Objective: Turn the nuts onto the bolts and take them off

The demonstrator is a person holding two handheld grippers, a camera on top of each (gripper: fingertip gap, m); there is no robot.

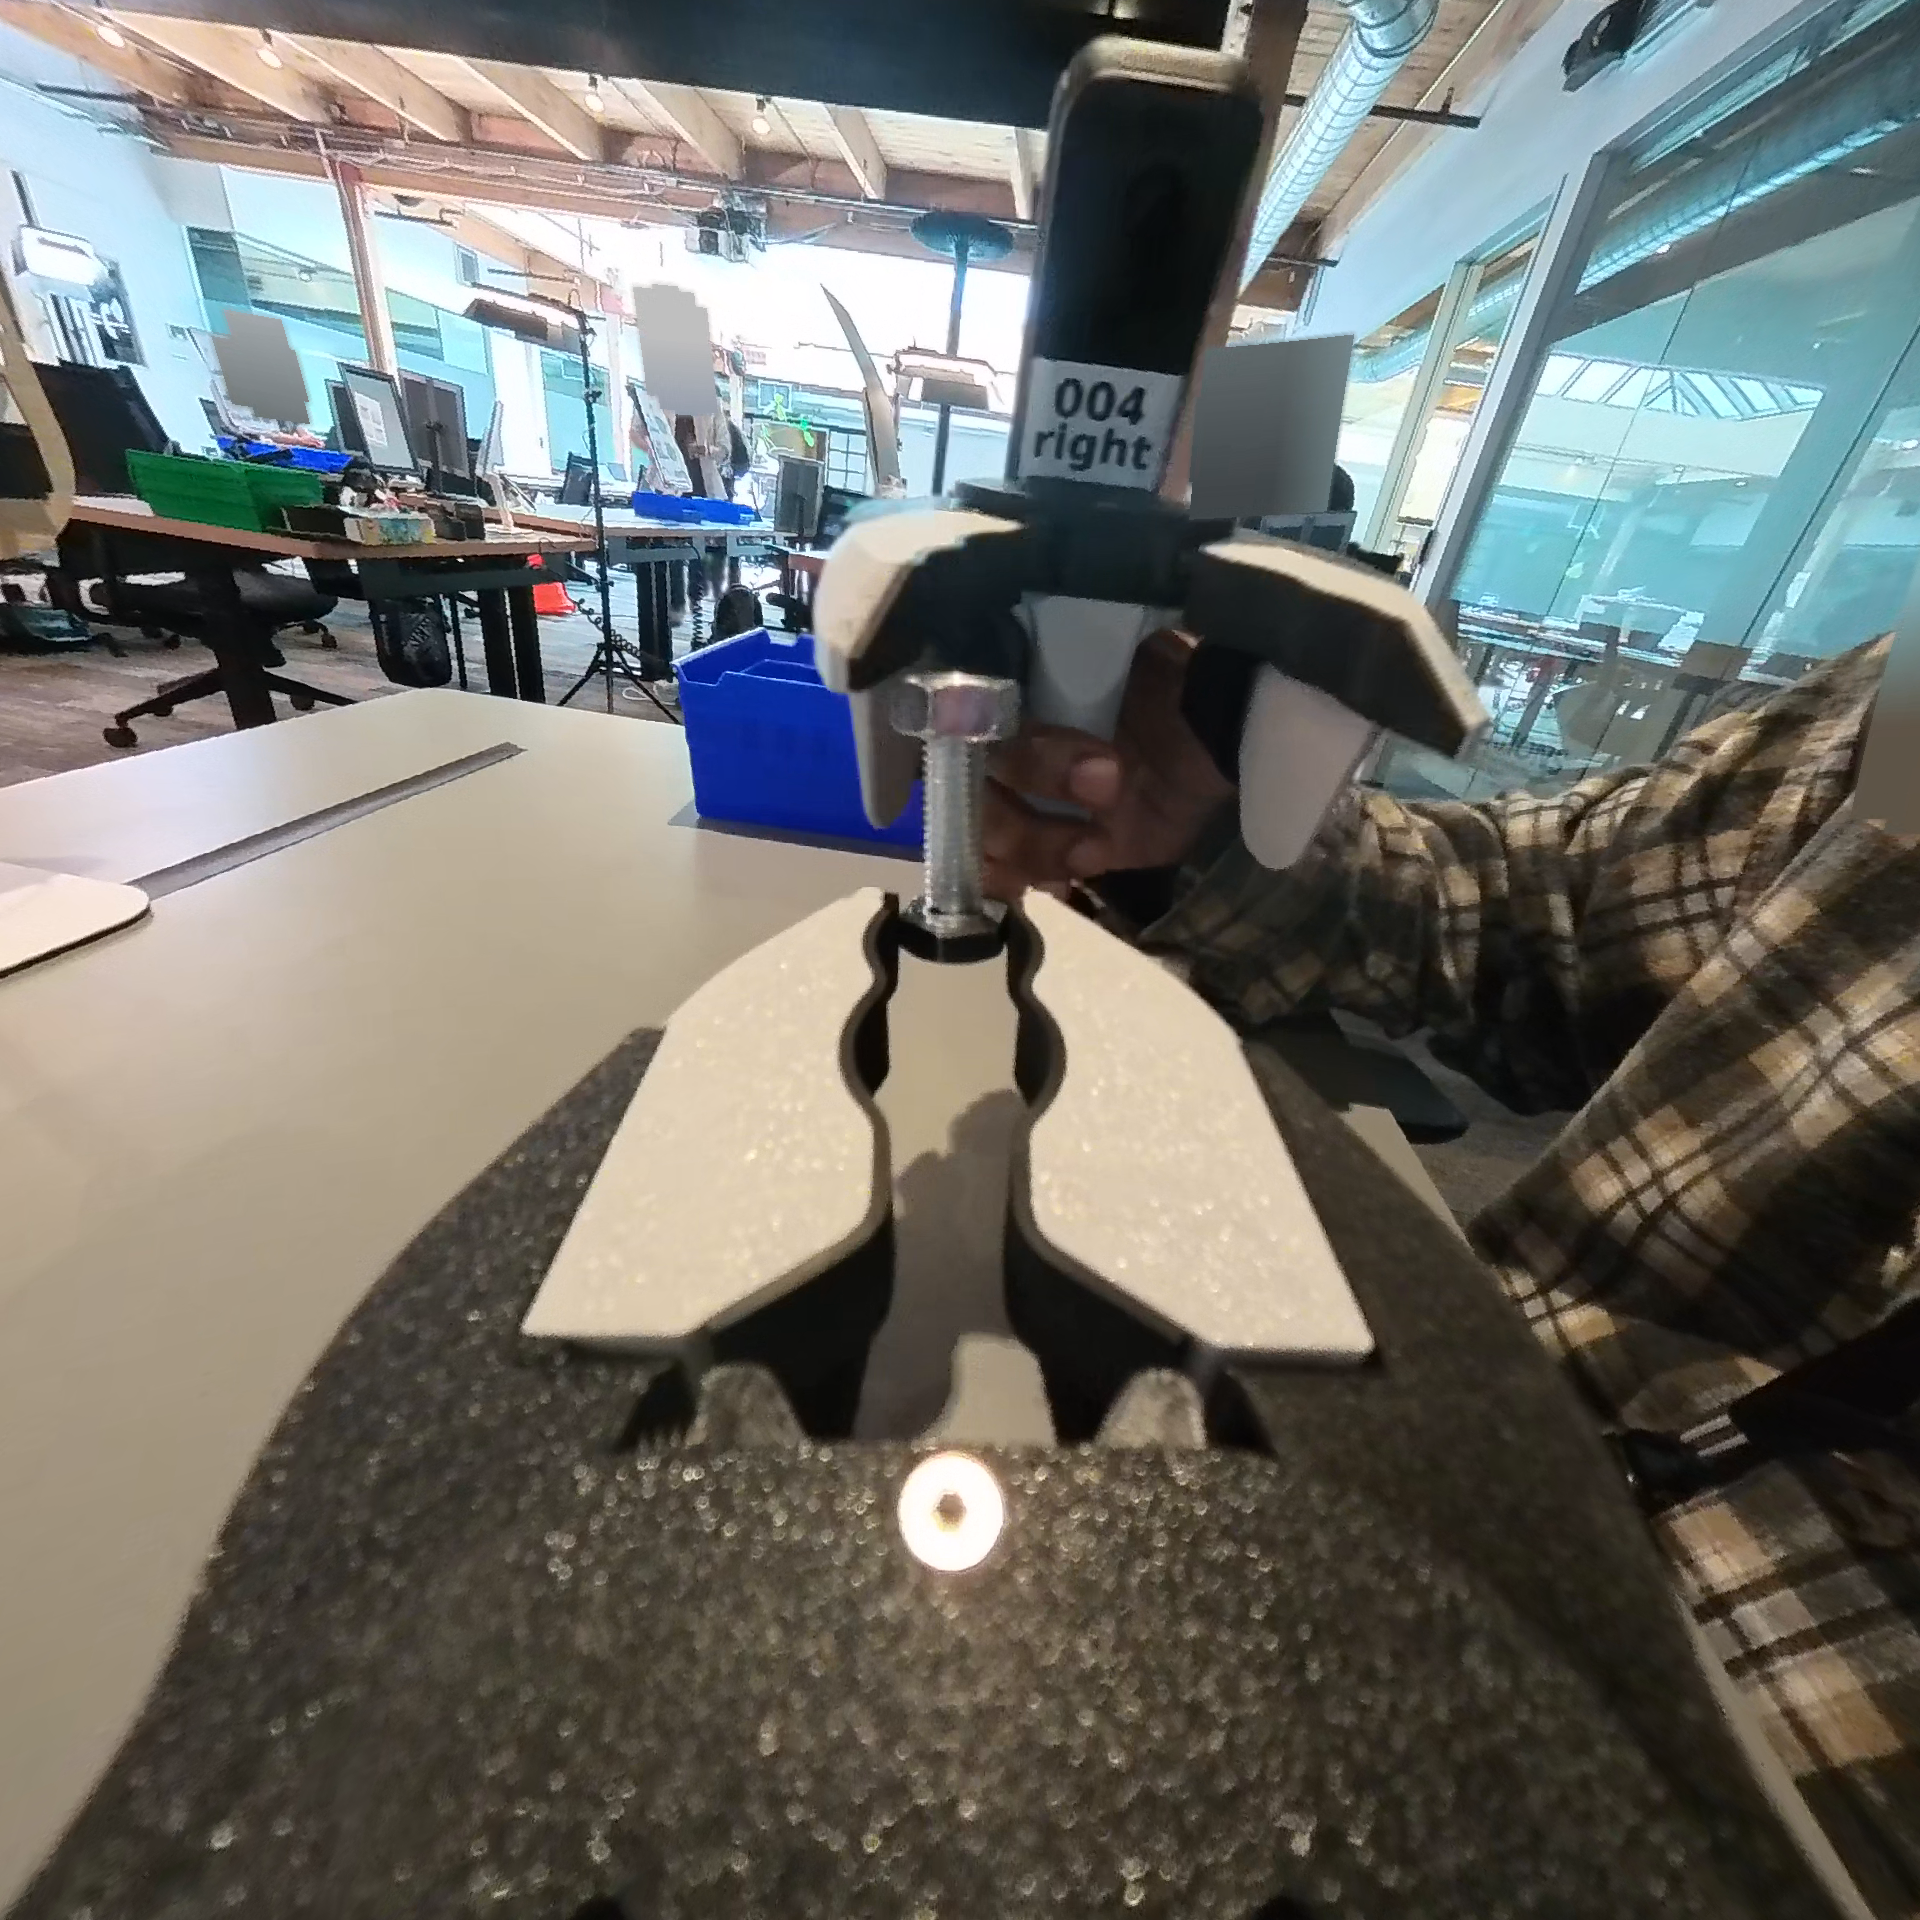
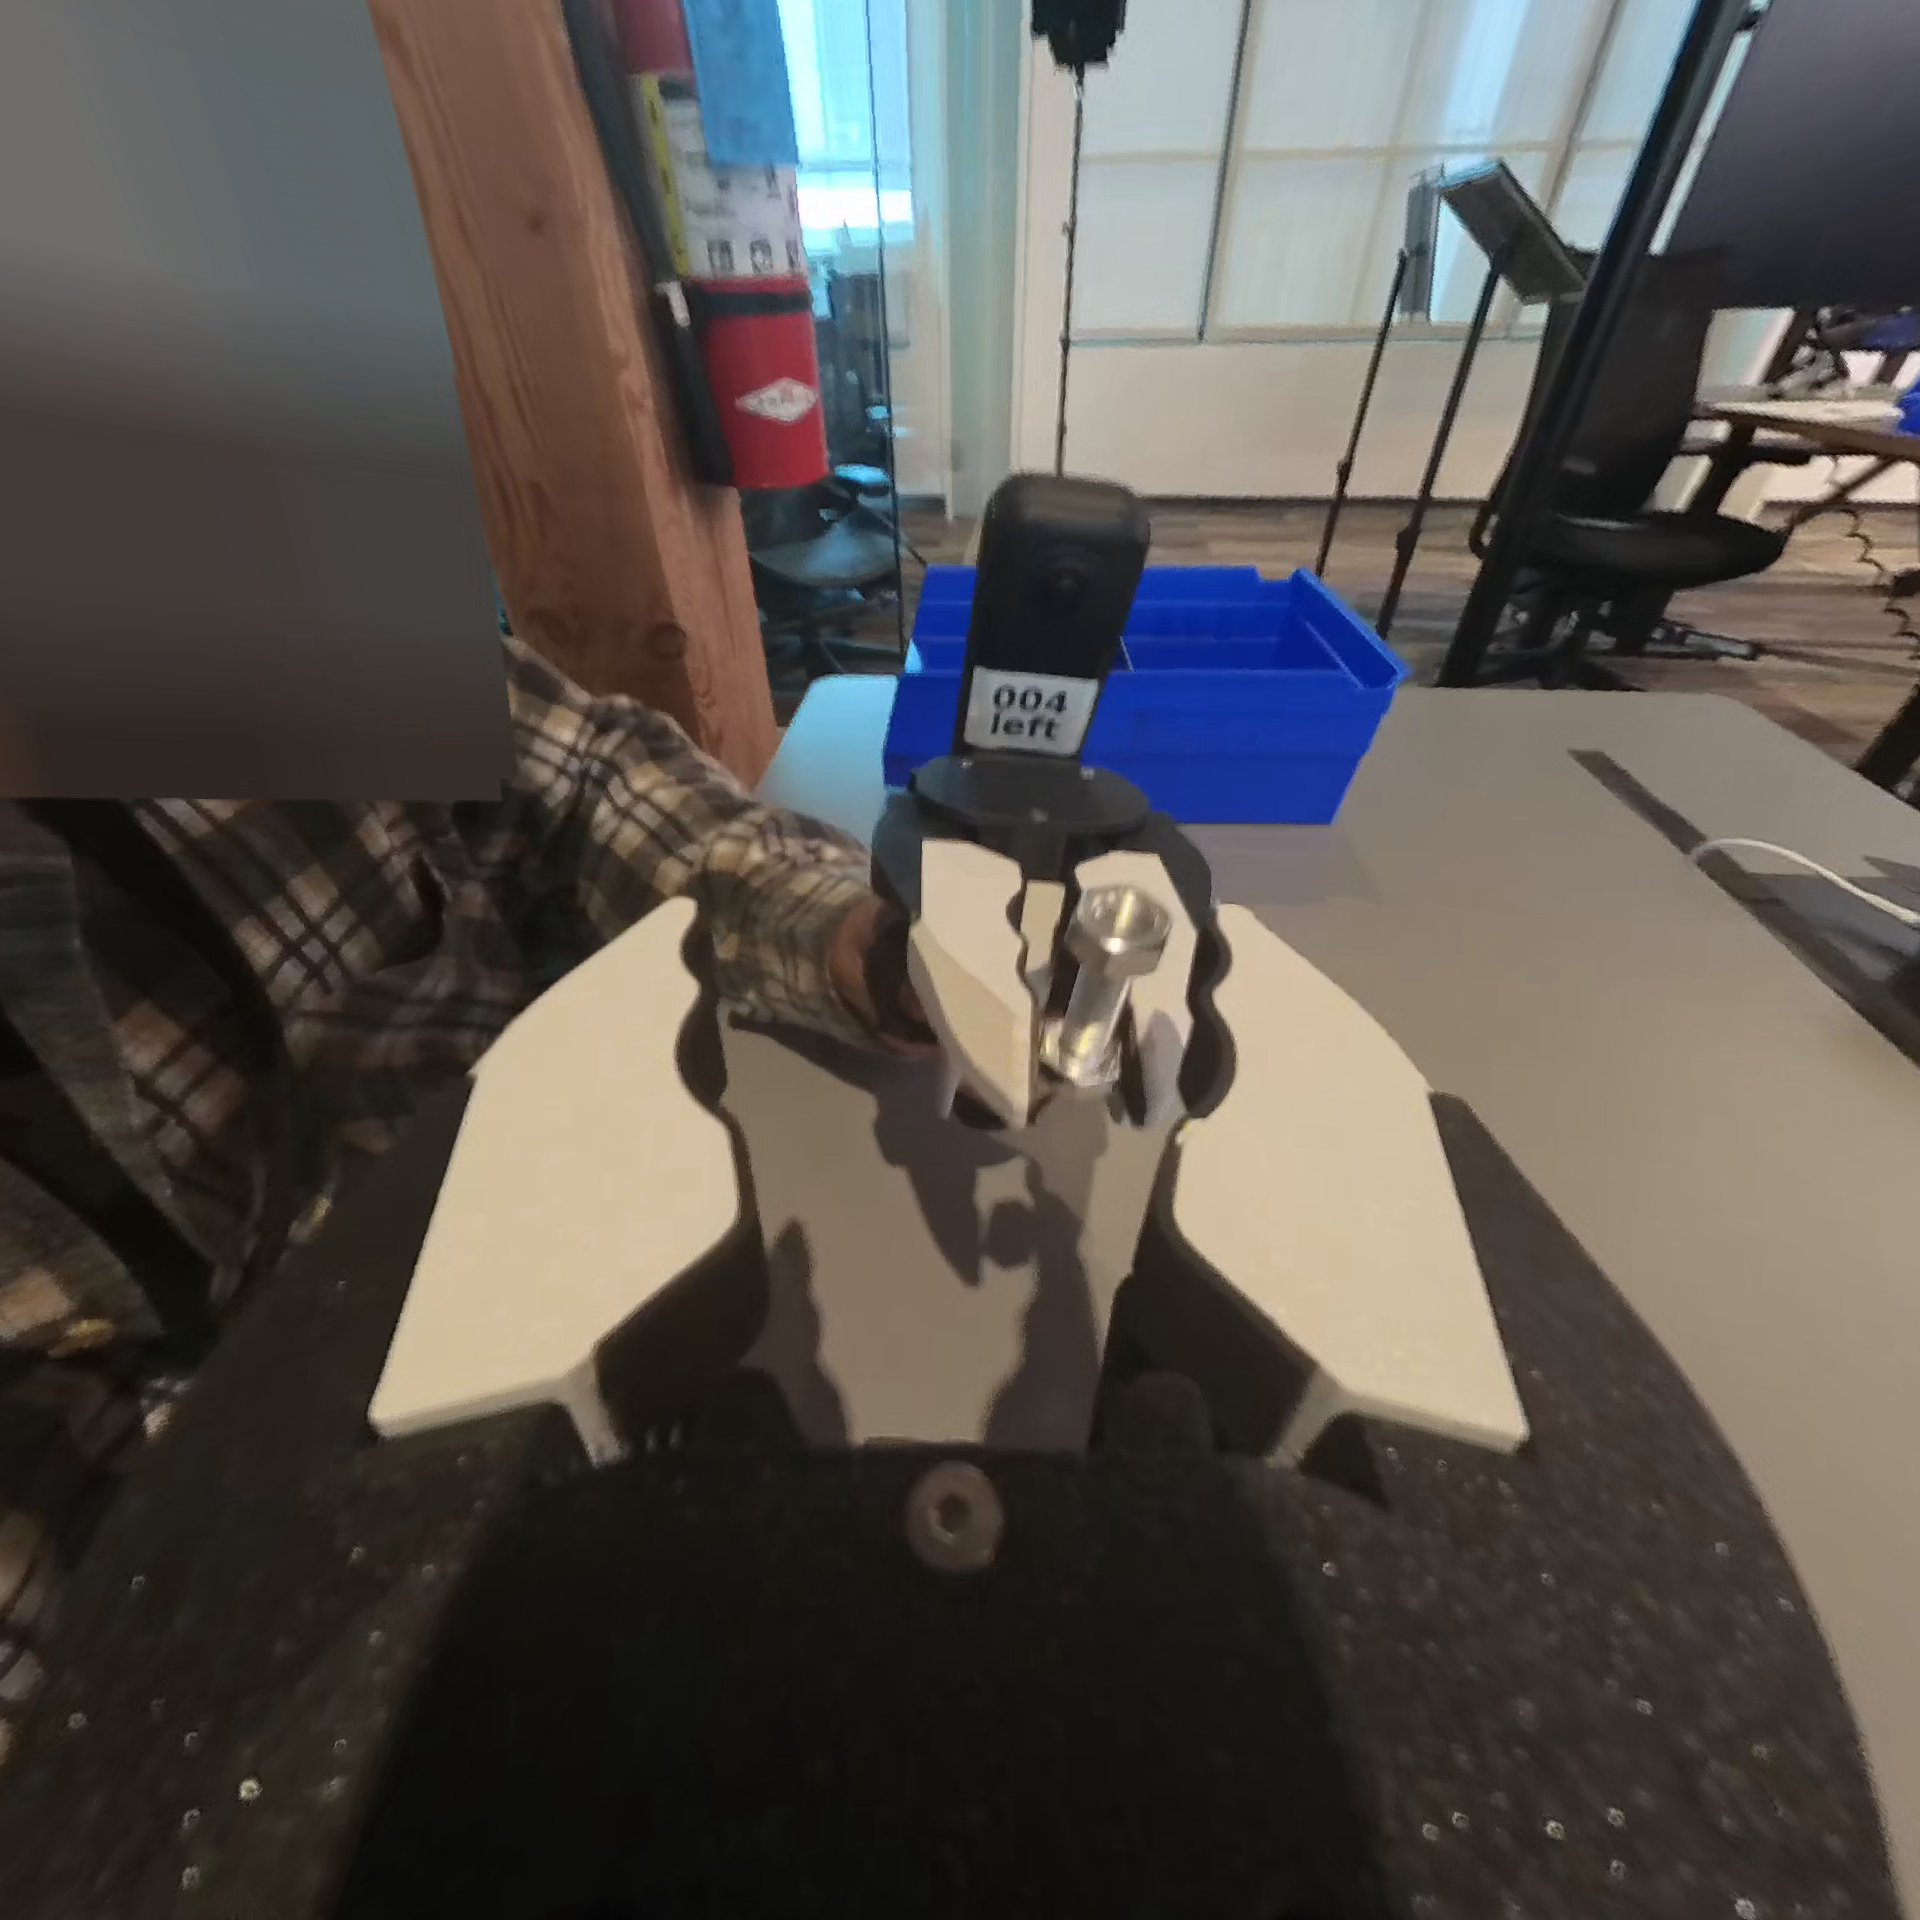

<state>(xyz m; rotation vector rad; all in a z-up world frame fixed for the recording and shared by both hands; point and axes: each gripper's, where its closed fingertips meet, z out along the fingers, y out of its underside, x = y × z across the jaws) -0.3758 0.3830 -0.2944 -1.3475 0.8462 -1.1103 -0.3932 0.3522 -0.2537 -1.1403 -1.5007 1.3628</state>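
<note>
A silver bolt (image 1: 954, 800) stands upright over the grey table (image 1: 364, 987), hex head (image 1: 956, 712) on top. My left gripper (image 1: 954, 912) is shut on a dark nut (image 1: 951, 940) at the bolt's lower end. My right gripper (image 1: 1081, 831) hangs above it, fingers pointing down and spread wide; one finger (image 1: 883, 748) is beside the bolt head. In the right wrist view the right gripper (image 2: 961, 920) is open and empty, with the bolt (image 2: 1101, 987) and the left gripper (image 2: 1039, 1101) between its fingers.
A blue bin (image 1: 769, 727) stands at the table's far edge, behind the bolt; it also shows in the right wrist view (image 2: 1247, 707). Plaid sleeves (image 1: 1558, 935) reach in from the side. A white cable (image 2: 1808, 873) lies at the right. The gap from one gripper's tips to the other's is roughly 5 cm.
</note>
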